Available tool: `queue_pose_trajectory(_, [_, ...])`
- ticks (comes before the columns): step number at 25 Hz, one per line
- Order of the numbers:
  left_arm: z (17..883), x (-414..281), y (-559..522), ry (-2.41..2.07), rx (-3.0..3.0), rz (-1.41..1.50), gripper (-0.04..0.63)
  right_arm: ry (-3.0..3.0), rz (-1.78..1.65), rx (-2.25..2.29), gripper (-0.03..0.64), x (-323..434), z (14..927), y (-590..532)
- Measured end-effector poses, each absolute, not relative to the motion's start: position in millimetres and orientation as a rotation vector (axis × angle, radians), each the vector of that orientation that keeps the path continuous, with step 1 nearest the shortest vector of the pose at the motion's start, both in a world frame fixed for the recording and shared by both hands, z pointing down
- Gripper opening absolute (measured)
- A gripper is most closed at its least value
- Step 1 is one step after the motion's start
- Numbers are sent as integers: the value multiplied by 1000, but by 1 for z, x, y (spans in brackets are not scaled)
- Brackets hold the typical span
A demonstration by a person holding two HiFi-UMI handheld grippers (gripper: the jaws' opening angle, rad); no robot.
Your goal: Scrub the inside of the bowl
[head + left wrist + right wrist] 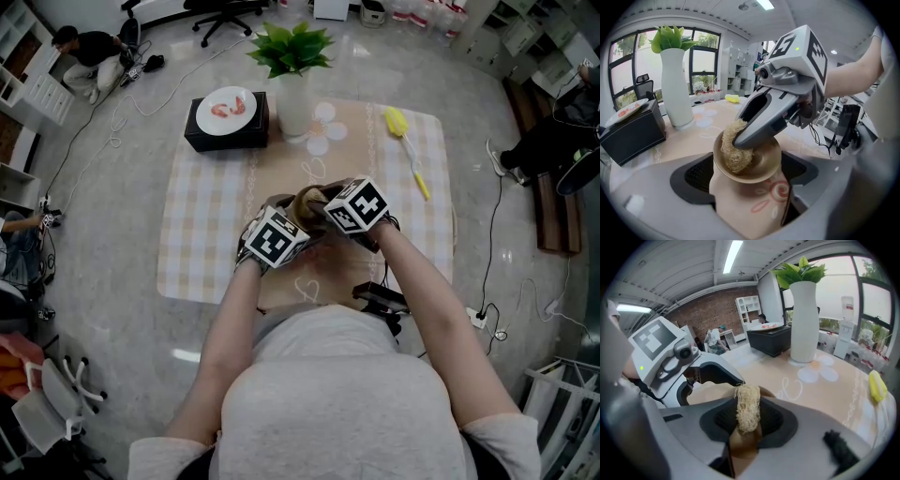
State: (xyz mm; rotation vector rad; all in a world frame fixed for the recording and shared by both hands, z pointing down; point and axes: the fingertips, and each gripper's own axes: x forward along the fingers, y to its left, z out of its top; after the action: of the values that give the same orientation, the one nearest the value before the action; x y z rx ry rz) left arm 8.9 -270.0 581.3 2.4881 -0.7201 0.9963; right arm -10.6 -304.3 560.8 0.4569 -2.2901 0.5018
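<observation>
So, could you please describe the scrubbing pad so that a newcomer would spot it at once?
Find the checked tablecloth; at its near edge is a brown bowl. The pad is the pale, straw-like wad inside it, pinched in the tongs of the right gripper. It is the only rough, fibrous thing among smooth grey and brown surfaces.

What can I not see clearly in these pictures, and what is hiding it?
- Left gripper view: the scrubber and the right gripper cover part of the bowl's inside.
- Right gripper view: the jaws and scrubber hide most of the bowl.
- Head view: both grippers' marker cubes cover the bowl almost fully.
- Head view: the food on the plate is too small to name.
</observation>
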Motion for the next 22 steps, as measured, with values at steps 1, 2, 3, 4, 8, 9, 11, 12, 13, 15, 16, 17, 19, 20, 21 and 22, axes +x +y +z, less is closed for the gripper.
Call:
queue_pose_trajectory(1, [581,9,-270,-719,2488,995,462,-2290,502,486,104,-8,561,-308])
queue_pose_trajectory(2, [581,9,-270,-718,2488,994,462,-2290,509,511,104,-6,562,-310])
queue_pose_trajectory(3, [581,9,-270,-717,2488,993,462,-2289,522,531,104,-3,562,-312])
queue_pose_trajectory(4, [581,10,-269,-715,2489,992,462,-2287,537,548,104,-1,563,-313])
queue_pose_trajectory(8, [582,9,-269,-712,2489,990,462,-2247,529,597,106,10,562,-317])
queue_pose_trajectory(9, [582,9,-269,-712,2488,989,462,-2232,516,600,104,12,561,-317])
queue_pose_trajectory(11, [582,9,-270,-711,2488,987,463,-2206,506,595,104,15,561,-316])
queue_pose_trajectory(12, [582,9,-270,-711,2488,986,463,-2196,516,589,104,16,561,-315])
queue_pose_trajectory(13, [582,9,-270,-711,2489,985,463,-2188,536,583,104,17,562,-313])
queue_pose_trajectory(15, [582,9,-270,-711,2489,984,463,-2167,582,580,104,19,562,-308])
queue_pose_trajectory(16, [582,9,-270,-711,2488,985,463,-2159,598,579,104,21,562,-307])
queue_pose_trajectory(17, [582,9,-270,-711,2488,985,464,-2155,610,576,104,22,563,-305])
queue_pose_trajectory(19, [582,9,-270,-710,2488,985,465,-2158,635,562,104,22,563,-300])
queue_pose_trajectory(20, [582,9,-270,-710,2487,985,465,-2162,648,555,104,21,563,-298])
queue_pose_trajectory(21, [582,9,-270,-710,2487,984,465,-2166,660,548,104,21,563,-296])
queue_pose_trajectory(22, [582,9,-270,-710,2487,984,465,-2170,670,542,104,20,563,-293])
